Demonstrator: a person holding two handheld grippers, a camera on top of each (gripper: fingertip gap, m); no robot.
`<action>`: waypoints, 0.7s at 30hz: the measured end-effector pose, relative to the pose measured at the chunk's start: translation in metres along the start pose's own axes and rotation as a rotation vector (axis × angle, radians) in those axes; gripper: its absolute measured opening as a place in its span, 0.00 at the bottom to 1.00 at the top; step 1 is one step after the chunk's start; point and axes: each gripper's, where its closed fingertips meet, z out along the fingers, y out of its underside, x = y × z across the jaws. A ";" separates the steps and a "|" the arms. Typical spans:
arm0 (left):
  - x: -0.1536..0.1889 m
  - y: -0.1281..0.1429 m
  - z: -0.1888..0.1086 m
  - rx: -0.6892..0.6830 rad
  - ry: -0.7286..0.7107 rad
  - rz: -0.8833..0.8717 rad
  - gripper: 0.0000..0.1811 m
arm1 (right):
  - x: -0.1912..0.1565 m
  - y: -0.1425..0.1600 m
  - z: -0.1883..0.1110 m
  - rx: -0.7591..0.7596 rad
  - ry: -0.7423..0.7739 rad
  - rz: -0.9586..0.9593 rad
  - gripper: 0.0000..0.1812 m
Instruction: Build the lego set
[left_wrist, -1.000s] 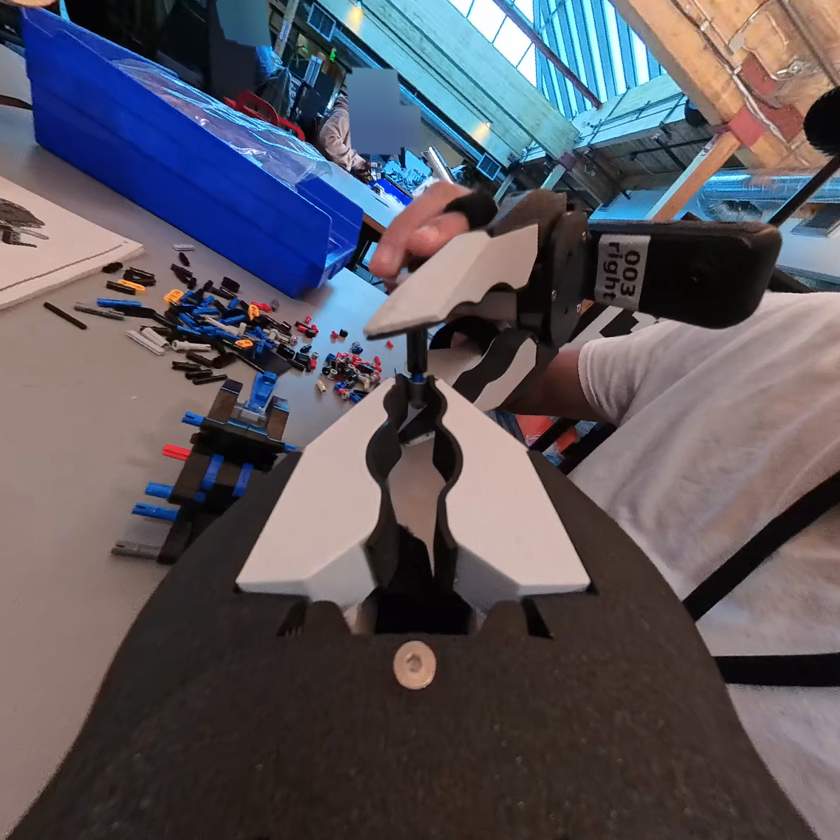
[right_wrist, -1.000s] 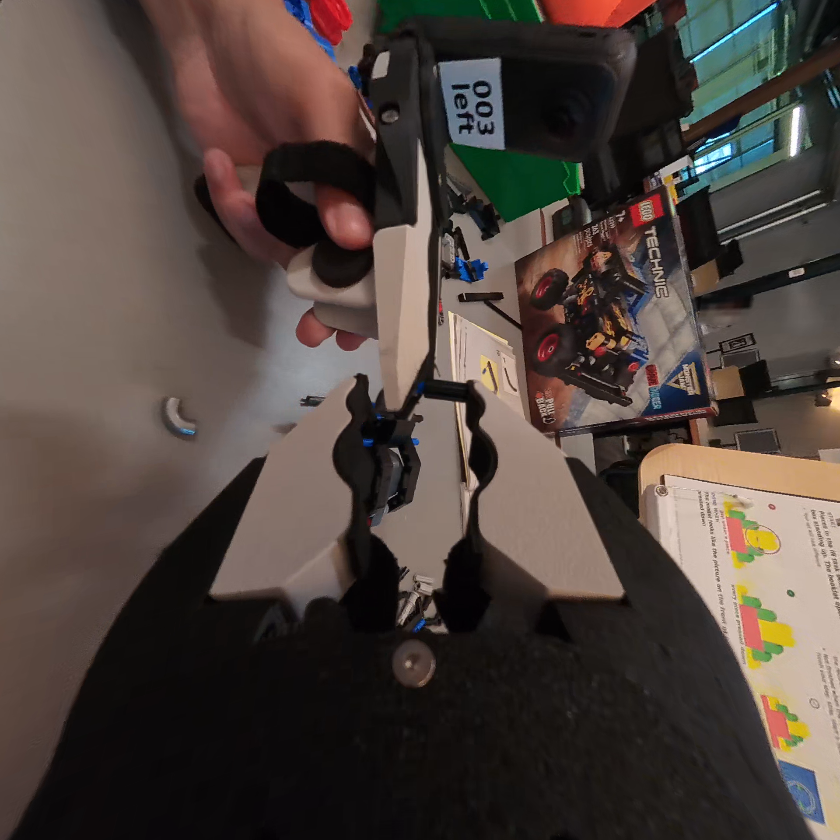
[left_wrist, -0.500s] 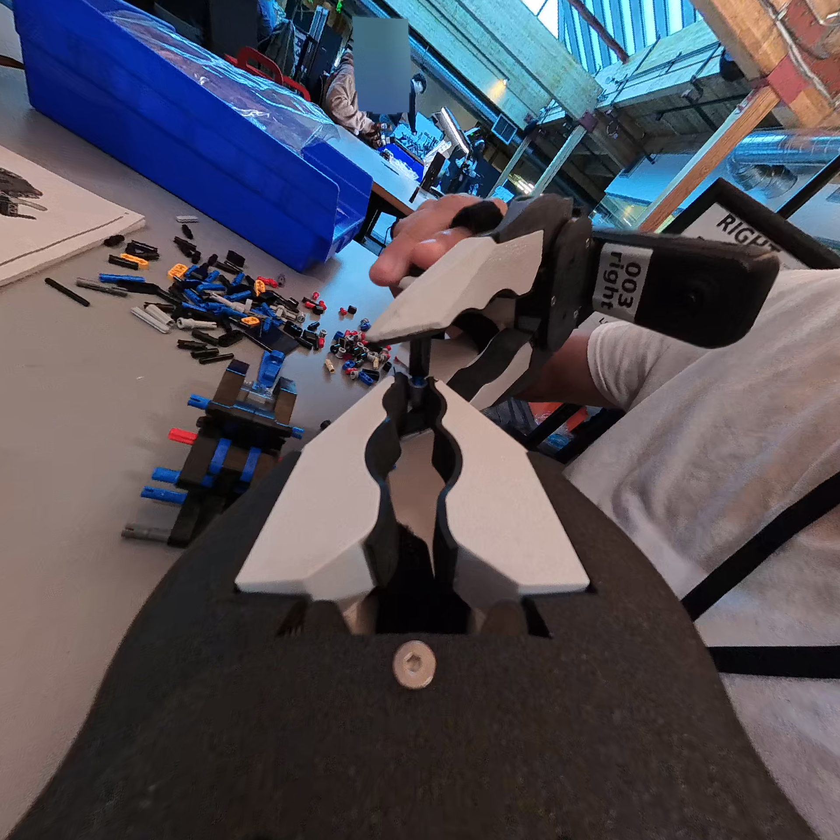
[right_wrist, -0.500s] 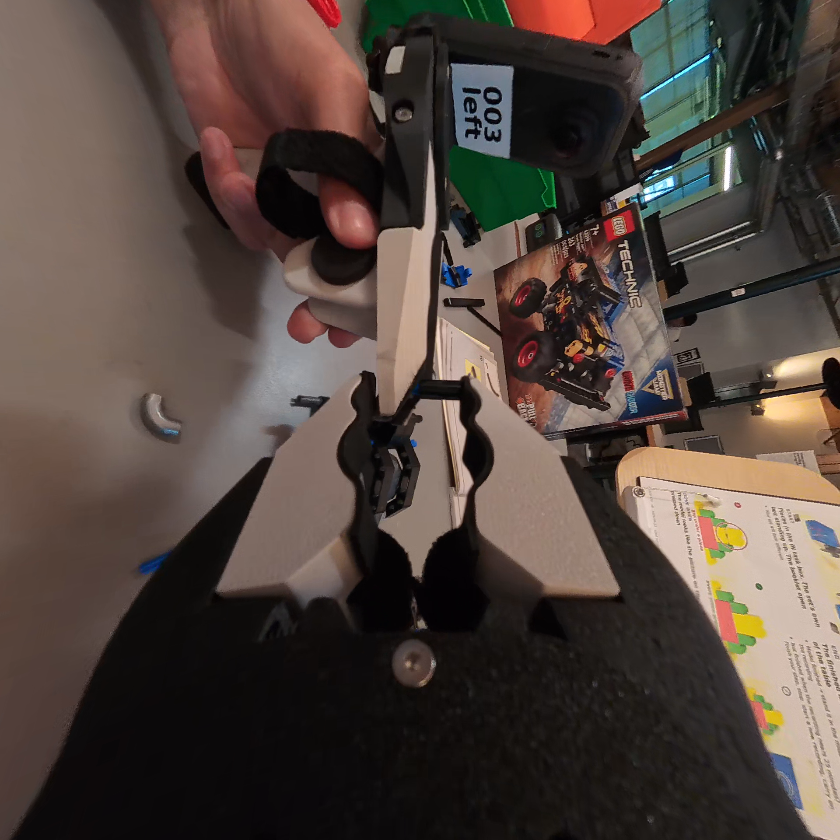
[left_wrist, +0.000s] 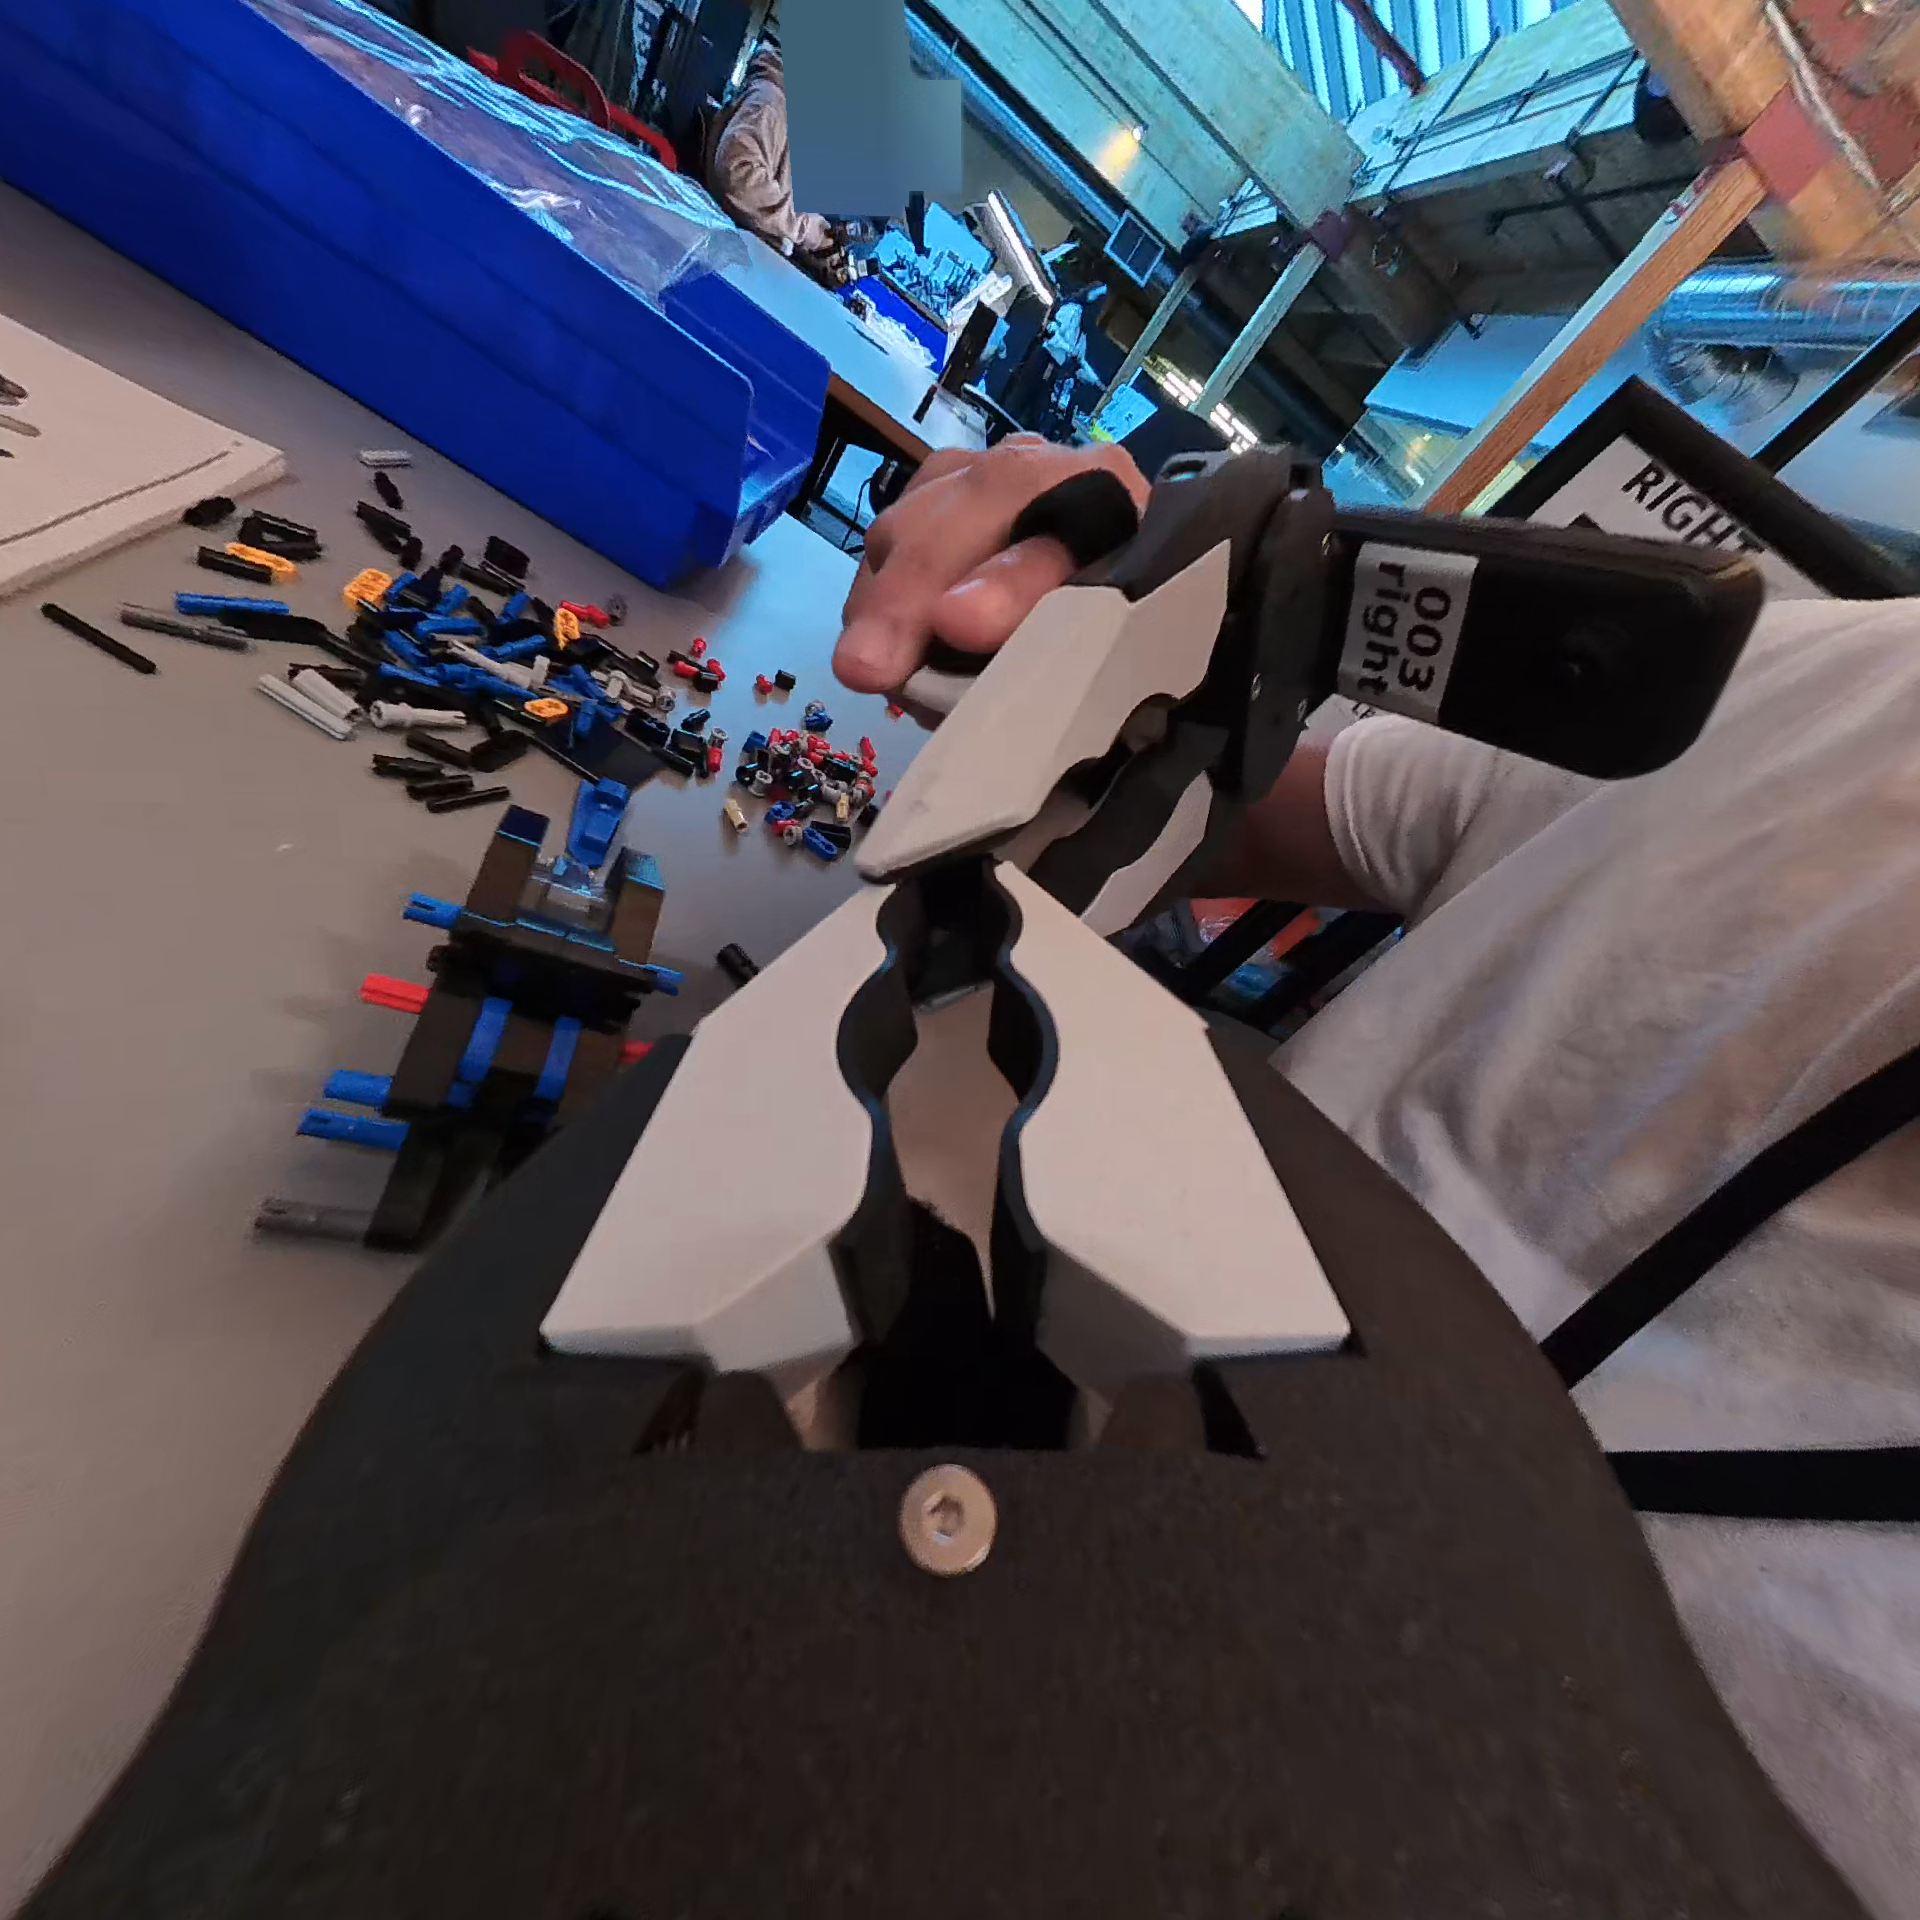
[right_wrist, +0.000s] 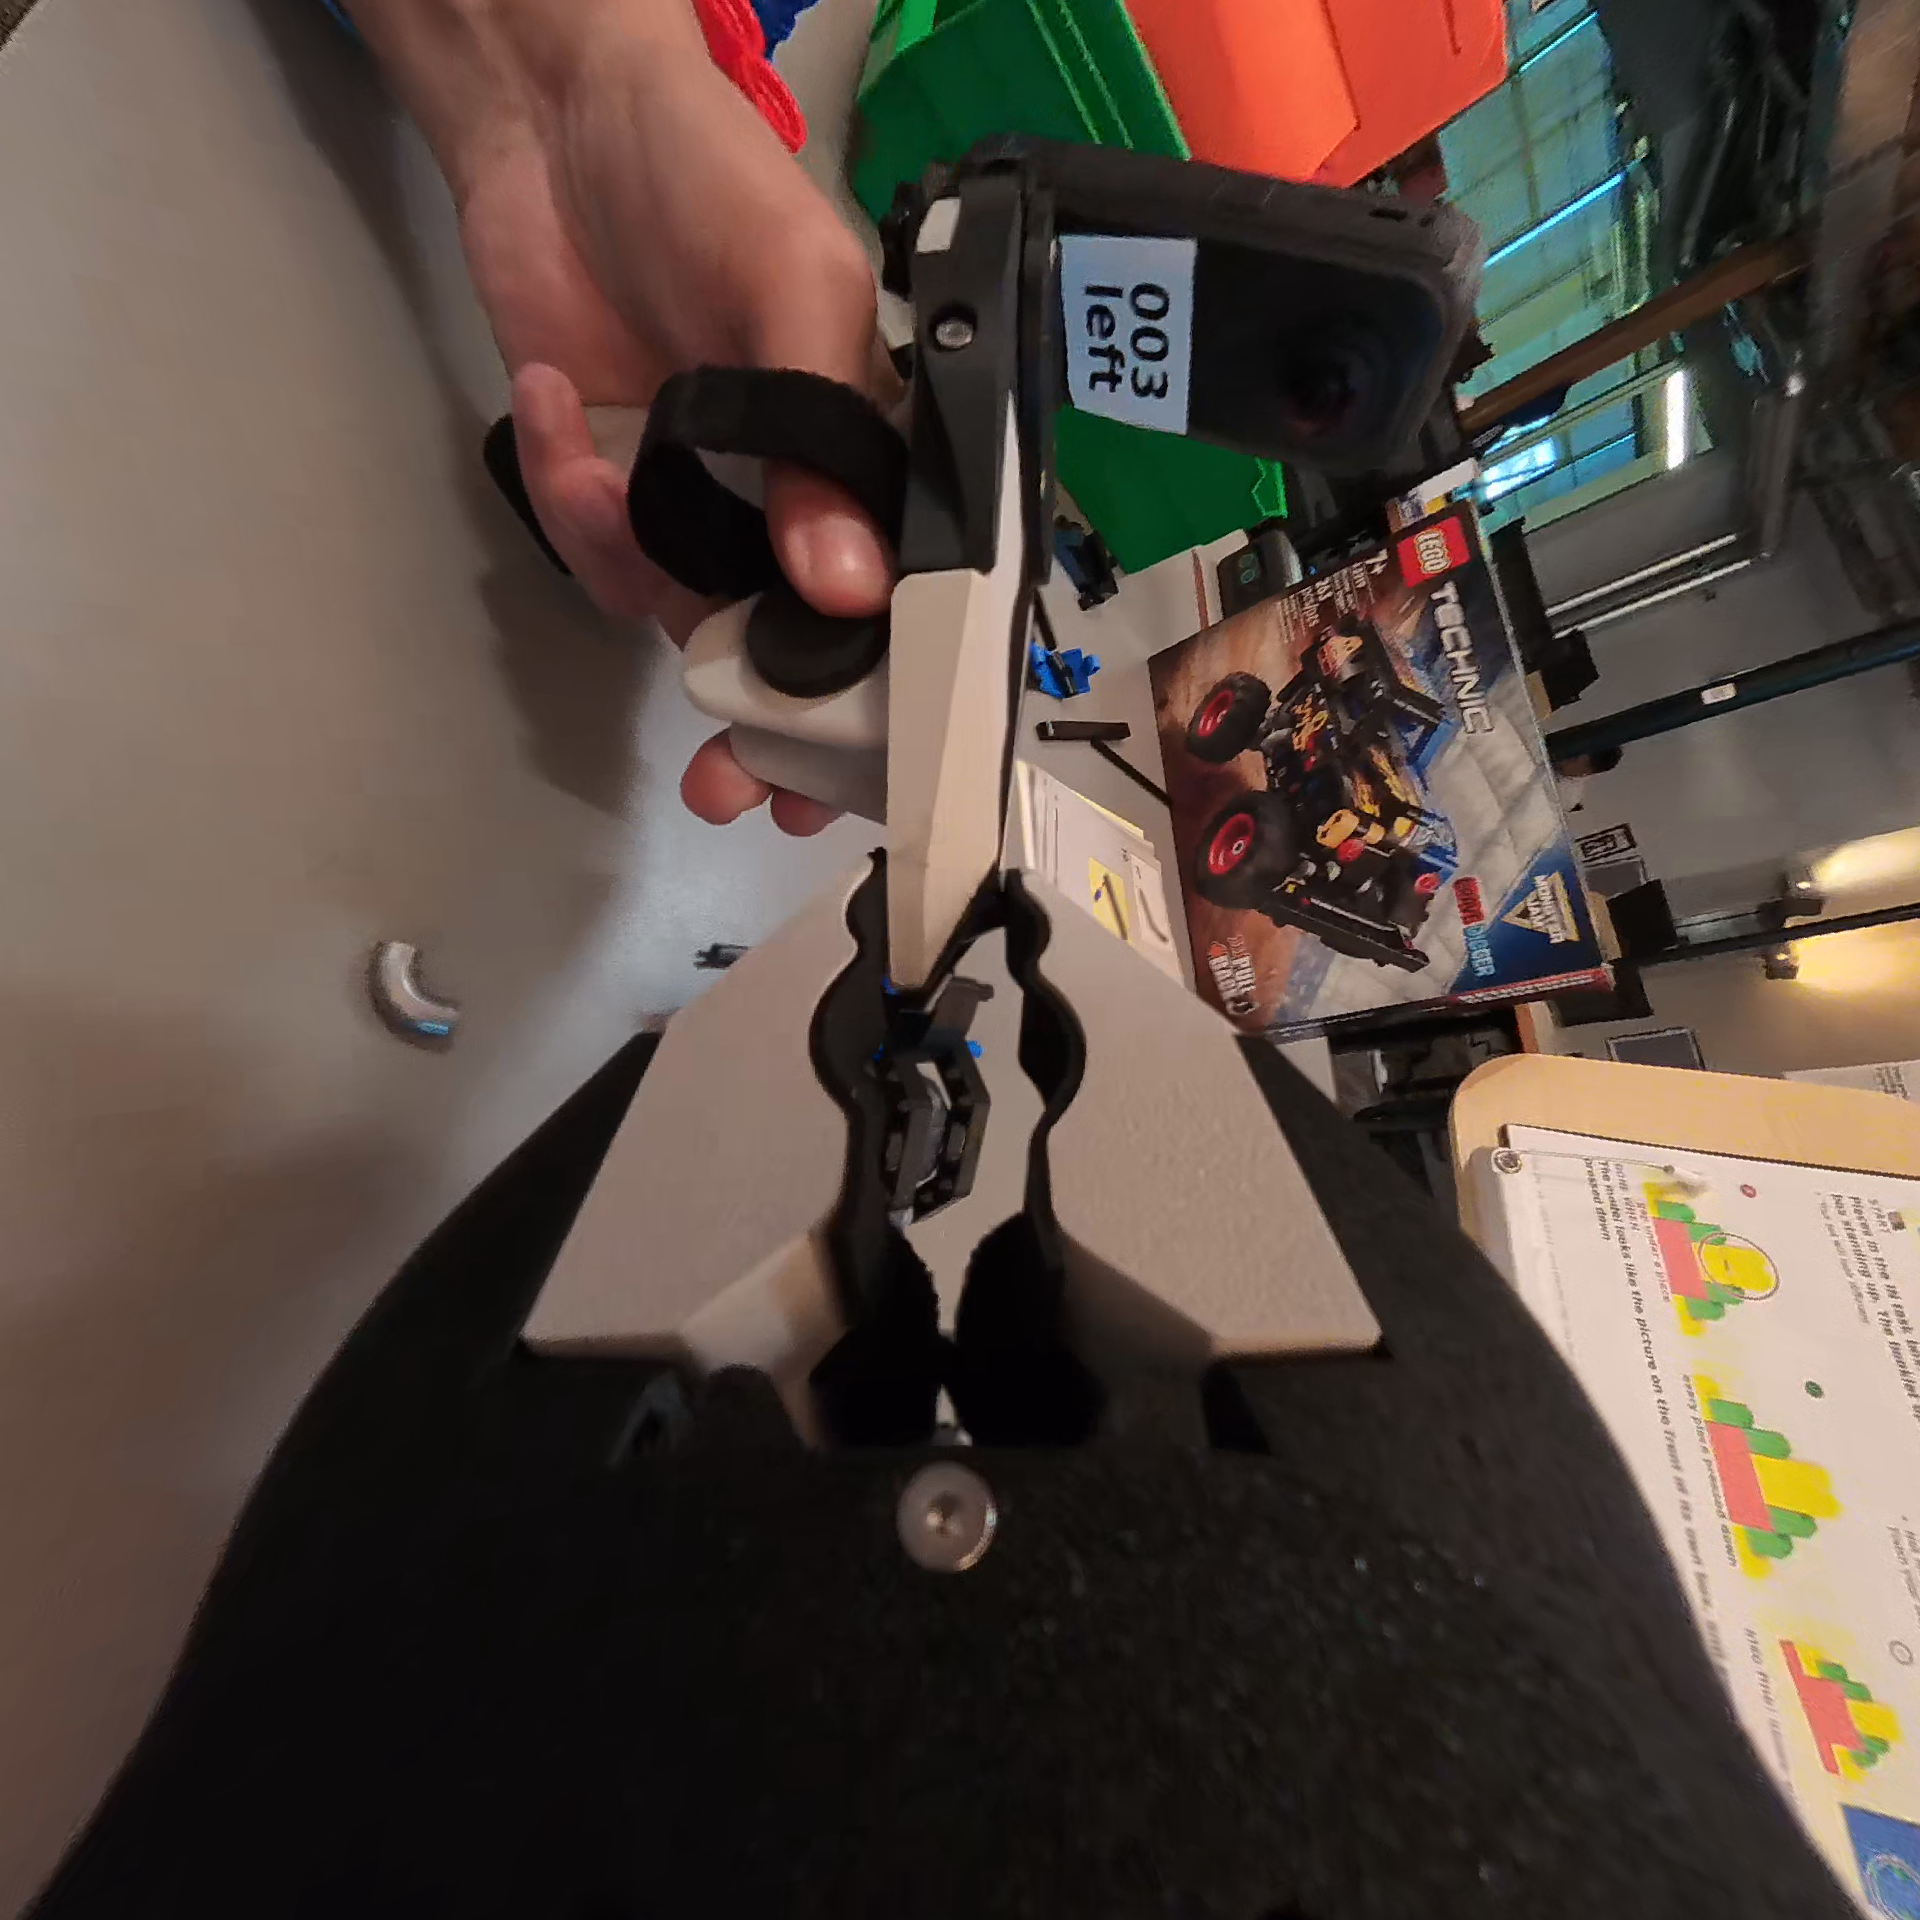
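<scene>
Both grippers meet in mid-air above the desk (left_wrist: 125, 935), tip to tip and roughly at right angles. In the left wrist view, the left gripper (left_wrist: 943, 914) has its jaws drawn close together on a small black part (left_wrist: 940, 951) at the very tips; the part's exact shape is mostly hidden by the jaw pads. The right gripper (left_wrist: 914, 847) comes in from the upper right of that frame and its tip lies right against the same spot.

In the right wrist view, the right gripper (right_wrist: 940, 925) has its jaws nearly together near the tips, with the left gripper's thin tip (right_wrist: 940, 904) reaching in between them. Just behind that tip, inside the jaw gap, sits a small black frame piece with blue pins (right_wrist: 930, 1127). Its long axis runs along the right jaws, and the left gripper's tip points down into its upper end. Whether the right jaws truly pinch it or only cage it cannot be told.

The joining move appears to turn on that line-up: the left part must travel along the frame piece's long axis.

The half-built black and blue model (left_wrist: 520, 1018) lies on the desk at centre left, with the loose pieces (left_wrist: 520, 675) scattered beyond it, well apart from both grippers.
</scene>
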 end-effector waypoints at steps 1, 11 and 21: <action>0.000 -0.002 -0.002 0.011 0.012 -0.017 0.03 | 0.003 -0.002 -0.002 0.019 0.015 0.006 0.12; 0.014 0.002 -0.008 -0.070 0.219 -0.230 0.03 | -0.014 -0.003 -0.014 0.131 -0.117 0.108 0.27; 0.012 -0.005 -0.006 -0.012 0.229 -0.287 0.05 | -0.003 -0.003 -0.009 0.134 0.015 0.079 0.20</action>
